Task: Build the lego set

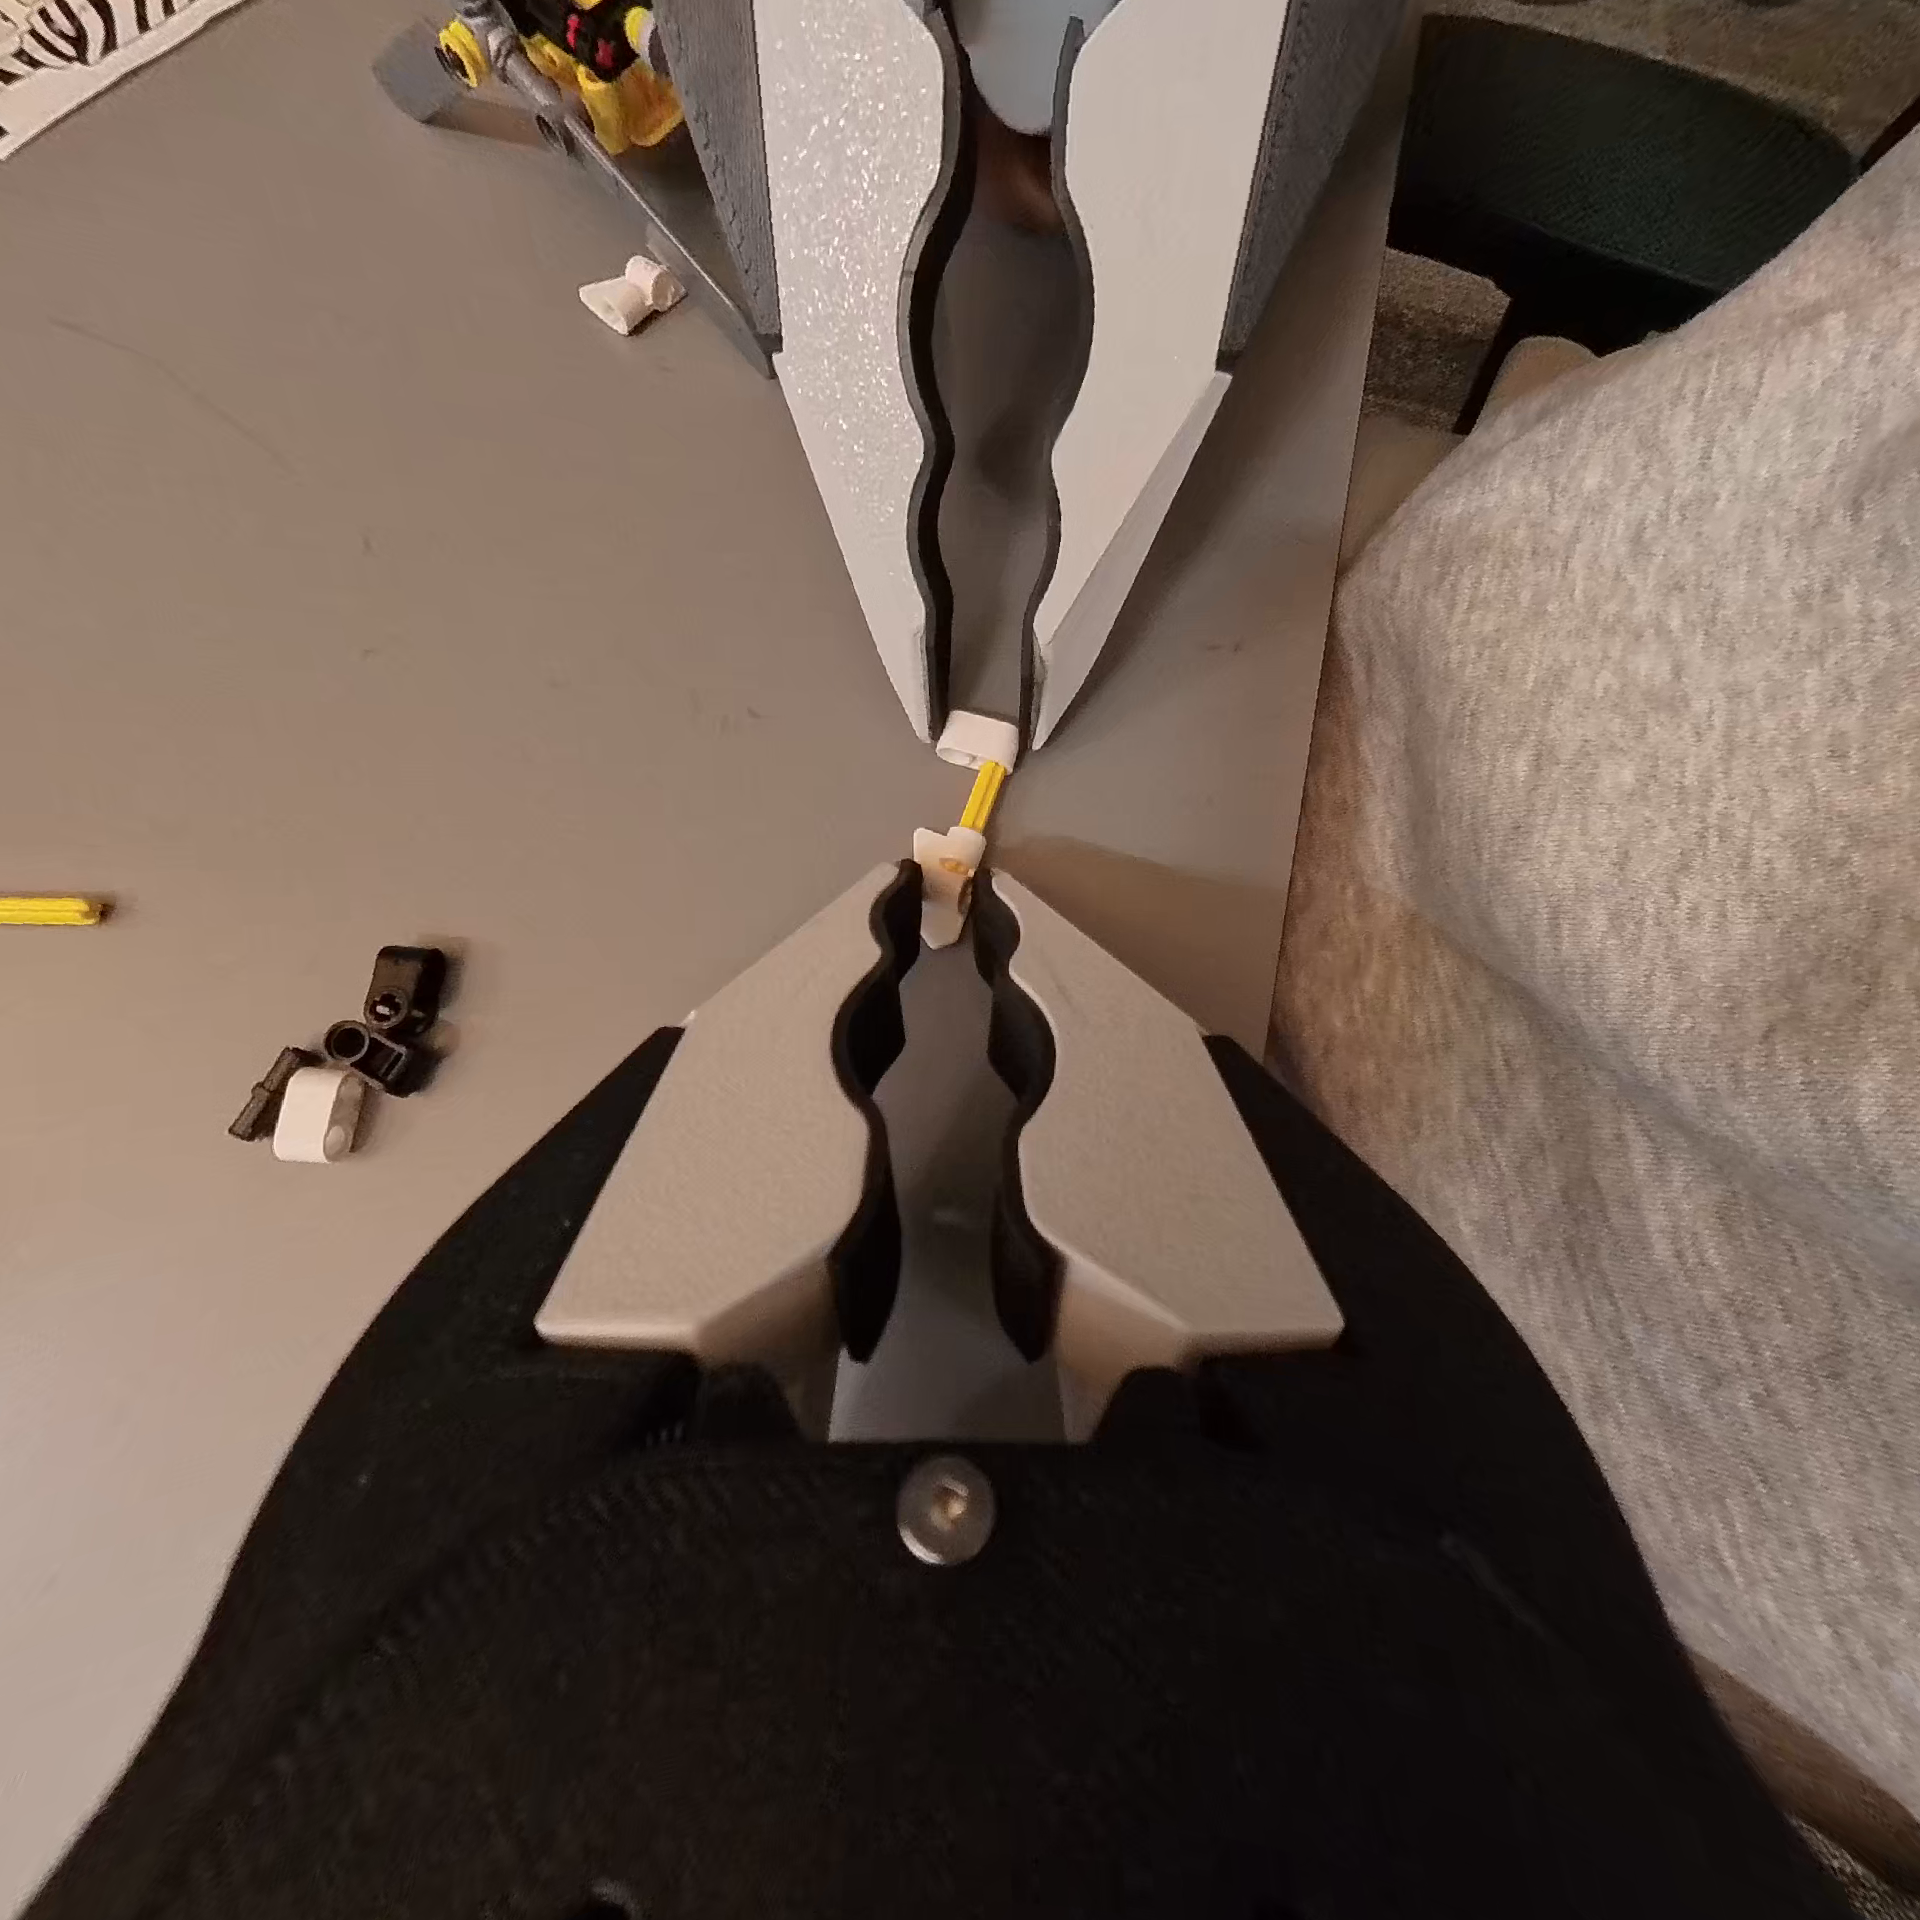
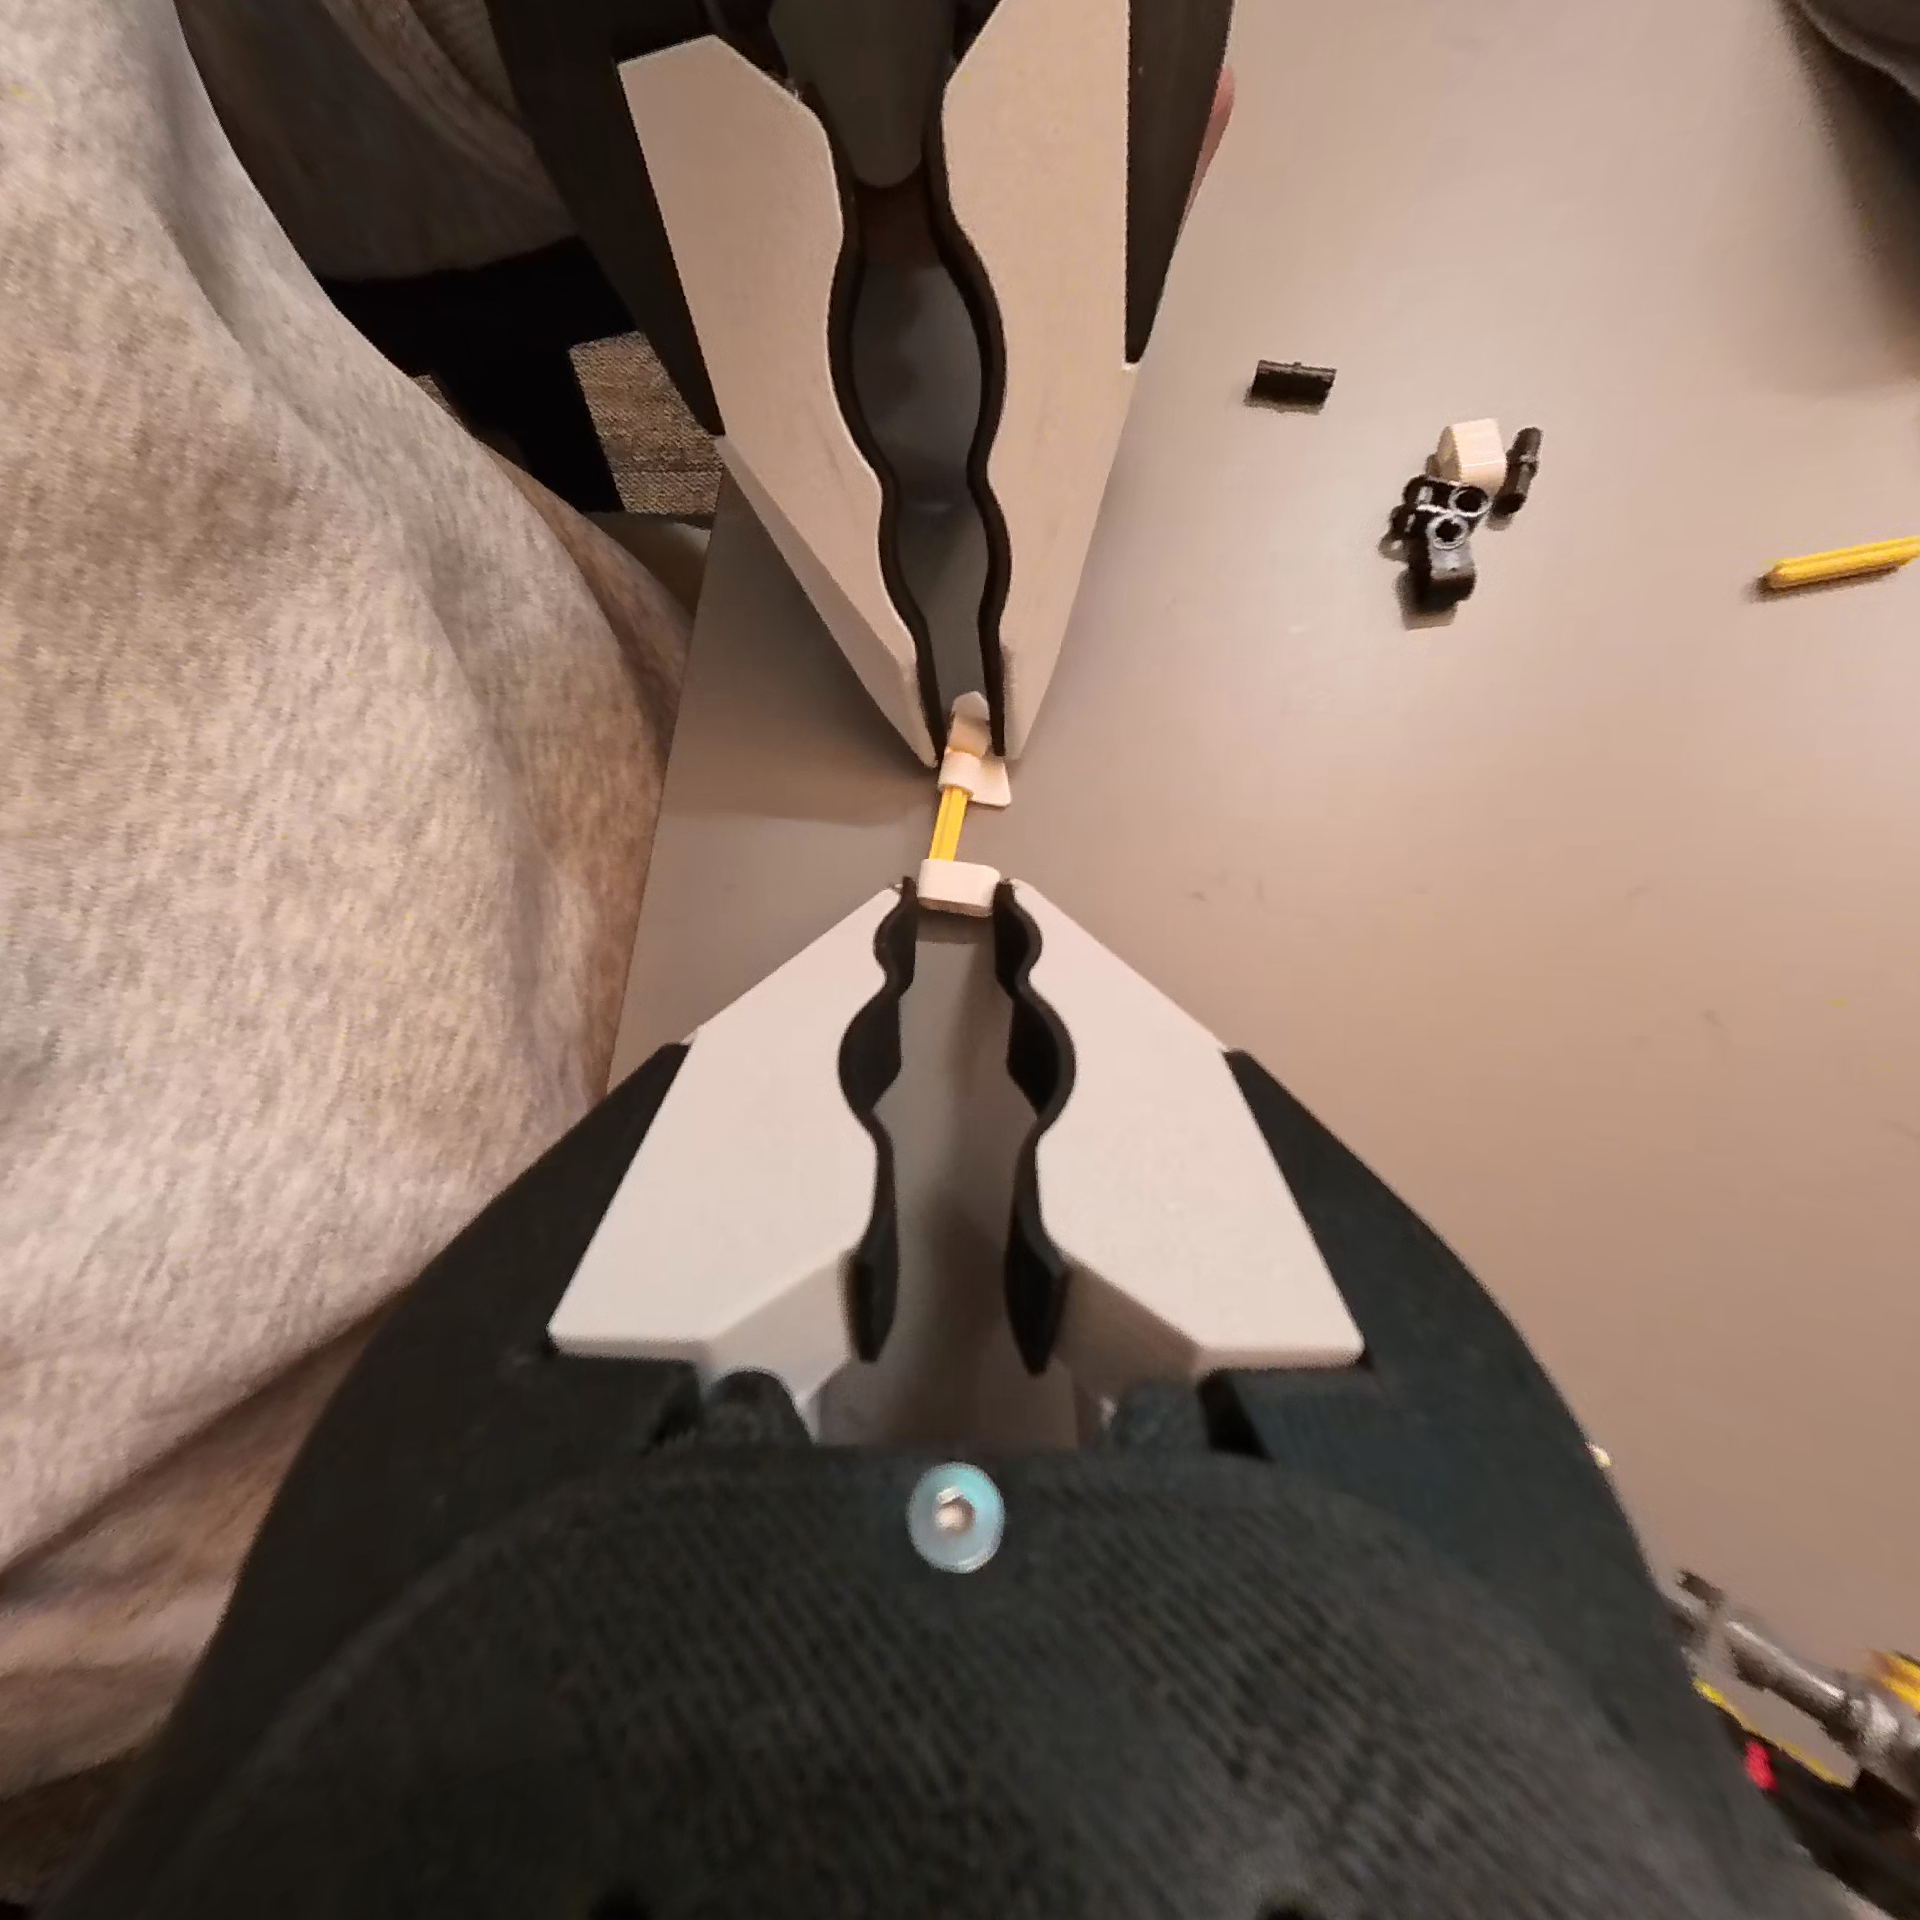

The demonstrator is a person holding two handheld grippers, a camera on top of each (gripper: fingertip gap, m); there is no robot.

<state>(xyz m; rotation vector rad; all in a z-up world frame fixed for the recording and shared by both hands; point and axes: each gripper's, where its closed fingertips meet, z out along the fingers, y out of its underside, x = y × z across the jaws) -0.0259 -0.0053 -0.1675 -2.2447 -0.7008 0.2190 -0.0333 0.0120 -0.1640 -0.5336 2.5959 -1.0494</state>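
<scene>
Two grippers meet tip to tip over the near edge of the grey counter (image 1: 416, 520). In the left wrist view, the left gripper (image 1: 943, 894) rises from 6 o'clock, its jaws nearly closed and pinching a white connector (image 1: 943, 883) at the very tips. From that piece one short yellow axle (image 1: 984, 798) runs toward 12 o'clock into a second white connector (image 1: 977, 740), which the right gripper (image 1: 977, 727), coming down from 12 o'clock, clamps between its own nearly closed tips. The right wrist view shows the same joint mirrored: the right gripper (image 2: 958, 894) holds its white connector (image 2: 956, 891) at the bottom, the yellow axle (image 2: 951, 826) runs up, and the left gripper (image 2: 966, 743) grips the other white connector (image 2: 971, 764).

Loose parts lie on the counter. At 9 o'clock of the left wrist view rests a second yellow axle (image 1: 52, 910), partly cut off by the frame edge. At about 8 o'clock sits a small cluster (image 1: 343, 1060) of dark connectors, too crowded to count surely, with one white piece (image 1: 312, 1117) touching them. At 11 o'clock lies one more white connector (image 1: 629, 291), alone. Beyond it, near 12 o'clock, part of a yellow, grey and black lego model (image 1: 582, 73) stands on the counter. One separate black piece (image 2: 1294, 382) shows at 1 o'clock in the right wrist view. Grey fabric (image 1: 1662, 831) fills the 3 o'clock side.
</scene>
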